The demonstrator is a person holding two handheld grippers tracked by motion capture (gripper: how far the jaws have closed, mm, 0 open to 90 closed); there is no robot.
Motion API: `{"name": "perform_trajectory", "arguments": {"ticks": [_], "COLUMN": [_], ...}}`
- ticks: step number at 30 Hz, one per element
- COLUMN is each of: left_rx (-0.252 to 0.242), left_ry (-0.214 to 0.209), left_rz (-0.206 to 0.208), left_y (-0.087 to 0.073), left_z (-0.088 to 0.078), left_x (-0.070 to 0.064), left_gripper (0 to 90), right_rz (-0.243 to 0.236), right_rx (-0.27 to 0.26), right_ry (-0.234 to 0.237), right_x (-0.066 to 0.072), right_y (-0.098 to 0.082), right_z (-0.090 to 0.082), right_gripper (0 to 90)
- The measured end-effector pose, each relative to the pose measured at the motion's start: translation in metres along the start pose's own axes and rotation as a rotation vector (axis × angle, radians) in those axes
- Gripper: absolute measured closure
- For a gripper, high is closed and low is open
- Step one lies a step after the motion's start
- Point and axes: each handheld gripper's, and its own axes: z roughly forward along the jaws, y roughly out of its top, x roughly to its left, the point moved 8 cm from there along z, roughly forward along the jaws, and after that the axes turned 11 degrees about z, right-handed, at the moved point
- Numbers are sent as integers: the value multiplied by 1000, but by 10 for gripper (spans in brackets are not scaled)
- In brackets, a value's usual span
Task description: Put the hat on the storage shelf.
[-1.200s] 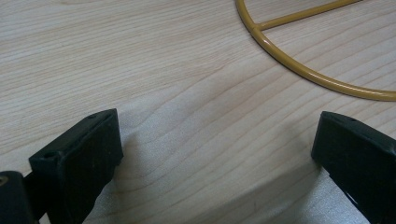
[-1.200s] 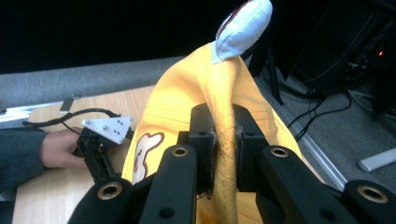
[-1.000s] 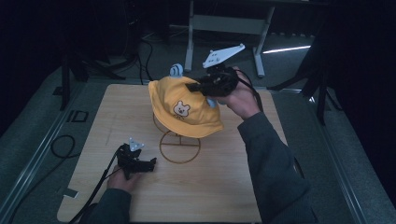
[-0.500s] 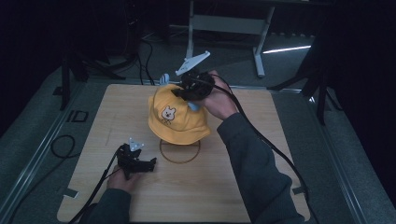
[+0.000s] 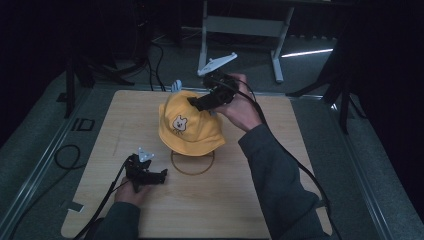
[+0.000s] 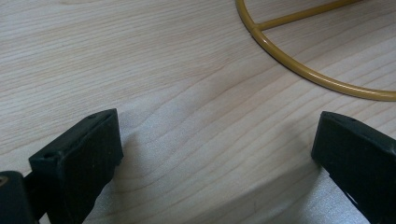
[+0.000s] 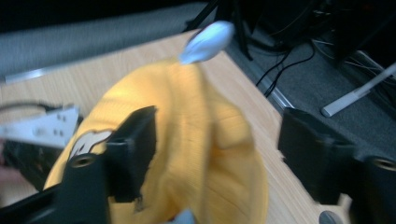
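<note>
A yellow bucket hat (image 5: 190, 125) sits on a gold wire stand (image 5: 192, 162); the right claw (image 5: 196, 103), just spread, hovers over it. The left claw (image 5: 162, 175) rests spread on the tabletop (image 5: 300, 150).

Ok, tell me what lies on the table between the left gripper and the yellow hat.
In the high view, bare wood and the near arc of the gold wire stand's ring base separate the left gripper from the yellow hat.

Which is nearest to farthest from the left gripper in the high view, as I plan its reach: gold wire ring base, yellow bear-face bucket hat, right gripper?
1. Gold wire ring base, just right of the left gripper.
2. Yellow bear-face bucket hat, above the ring.
3. Right gripper, at the hat's crown, far side.
</note>
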Motion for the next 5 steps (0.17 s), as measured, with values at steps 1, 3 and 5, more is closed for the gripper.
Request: {"name": "perform_trajectory", "arguments": {"ticks": [1,3,5], "left_rx": [0,0,0], "left_ry": [0,0,1], "left_rz": [0,0,1], "left_y": [0,0,0], "left_z": [0,0,0], "left_x": [0,0,0], "left_gripper": [19,19,19], "right_rz": [11,35,43], "right_rx": [-6,-11,-22], "right_ry": [0,-21,-27], "right_x": [-2,-6,-9], "right_y": [0,0,-1], "right_z": [-3,-9,-13], "right_gripper": [202,186,170]}}
